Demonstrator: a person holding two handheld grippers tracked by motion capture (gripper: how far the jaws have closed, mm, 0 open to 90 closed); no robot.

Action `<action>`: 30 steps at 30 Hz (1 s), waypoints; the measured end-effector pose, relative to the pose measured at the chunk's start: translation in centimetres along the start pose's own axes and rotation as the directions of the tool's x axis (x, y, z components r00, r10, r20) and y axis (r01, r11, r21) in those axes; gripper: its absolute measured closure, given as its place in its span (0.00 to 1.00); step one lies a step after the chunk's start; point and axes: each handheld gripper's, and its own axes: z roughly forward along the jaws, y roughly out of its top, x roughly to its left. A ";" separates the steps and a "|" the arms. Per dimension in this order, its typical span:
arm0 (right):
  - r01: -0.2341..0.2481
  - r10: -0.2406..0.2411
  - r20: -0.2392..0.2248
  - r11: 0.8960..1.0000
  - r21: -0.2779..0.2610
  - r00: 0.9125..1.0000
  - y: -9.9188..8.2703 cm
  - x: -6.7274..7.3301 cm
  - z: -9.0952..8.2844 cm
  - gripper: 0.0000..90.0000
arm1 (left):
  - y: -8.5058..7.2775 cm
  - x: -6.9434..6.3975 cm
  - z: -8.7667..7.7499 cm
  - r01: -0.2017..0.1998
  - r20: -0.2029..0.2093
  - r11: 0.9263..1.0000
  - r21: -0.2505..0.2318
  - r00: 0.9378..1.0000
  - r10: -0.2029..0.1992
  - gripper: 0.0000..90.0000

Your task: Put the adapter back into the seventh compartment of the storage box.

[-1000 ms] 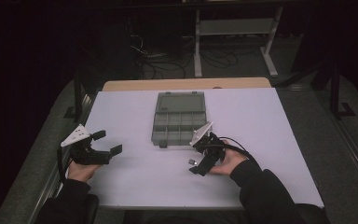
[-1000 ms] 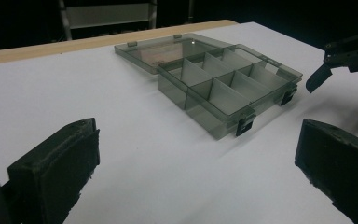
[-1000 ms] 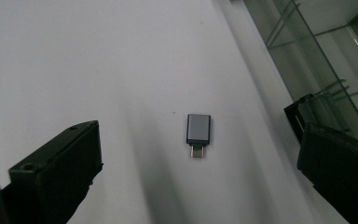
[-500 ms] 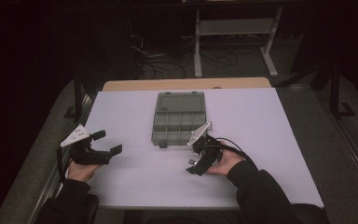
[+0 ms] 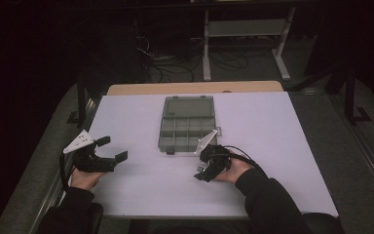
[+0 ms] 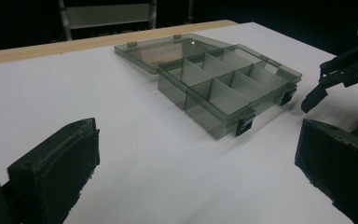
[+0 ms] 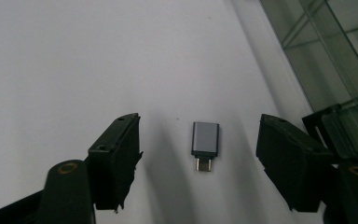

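Black jaws of the right tool [image 7: 198, 154] stand either side of a small grey adapter [image 7: 205, 140], which lies flat on the white worktop [image 7: 74, 60] with its metal plug pointing toward the camera. Those jaws have just been closing in on it, yet in the right tool's own view there is bare worktop on both sides of the adapter, so the pads do not touch it and nothing is gripped. Seen from above, the right tool [image 5: 209, 165] sits low over the worktop just near of the compartment box [image 5: 185, 127], at the box's near right corner, having drifted slightly left from where it was a second ago. The narrowing gap reads as the start of a pick: the adapter is framed and the squeeze is under way, so the grasp looks close but not made.

The left tool [image 5: 111, 150] waits at the near left of the worktop, jaws spread wide with nothing between them, in the same spot as a second ago. Its own view looks across to the box [image 6: 223, 86], whose clear lid [image 6: 168, 49] lies folded back on the far side, the divided compartments bare and ready to take the adapter
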 end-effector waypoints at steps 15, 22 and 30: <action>-0.014 0.014 -0.001 1.000 -0.022 1.000 -0.4 -0.4 0.2 0.58 | 0.0 0.0 0.0 -0.002 0.002 1.000 -0.001 1.000 0.002 0.00; 0.010 -0.010 -0.007 1.000 -0.014 1.000 -0.3 -0.3 0.3 0.71 | 0.0 0.0 0.0 -0.004 0.004 1.000 -0.002 1.000 0.004 0.00; 0.012 -0.012 0.003 1.000 -0.016 1.000 -0.3 -0.5 0.4 0.83 | 0.0 0.0 0.0 -0.002 0.005 1.000 -0.005 1.000 0.002 0.00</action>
